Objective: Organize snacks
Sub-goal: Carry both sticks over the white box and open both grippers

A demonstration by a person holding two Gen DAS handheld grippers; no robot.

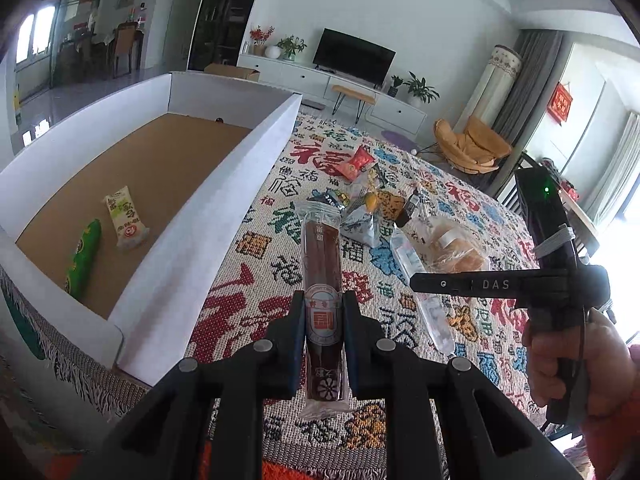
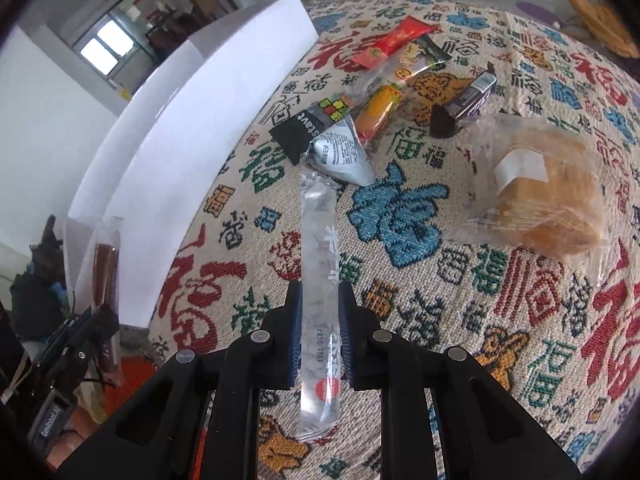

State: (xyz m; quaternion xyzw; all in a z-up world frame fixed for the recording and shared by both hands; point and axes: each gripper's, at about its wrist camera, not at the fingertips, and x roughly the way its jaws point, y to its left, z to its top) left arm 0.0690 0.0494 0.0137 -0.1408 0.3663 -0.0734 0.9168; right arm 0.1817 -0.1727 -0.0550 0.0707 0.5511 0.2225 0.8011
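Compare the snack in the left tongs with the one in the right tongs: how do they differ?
The brown snack stick in the left tongs is dark reddish-brown under a clear wrapper with a round label; the clear snack stick in the right tongs looks pale and see-through, with a red dot near its lower end. The brown one looks thicker, the clear one slimmer. Shared: both are long sealed sticks, clamped partway along, pointing away from the camera.

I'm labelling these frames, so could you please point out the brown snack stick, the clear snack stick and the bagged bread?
brown snack stick (image 1: 322, 256), left wrist view, mid-length of its wrapper
clear snack stick (image 2: 319, 240), right wrist view, upper half
bagged bread (image 2: 556, 216), right wrist view, loaf's side
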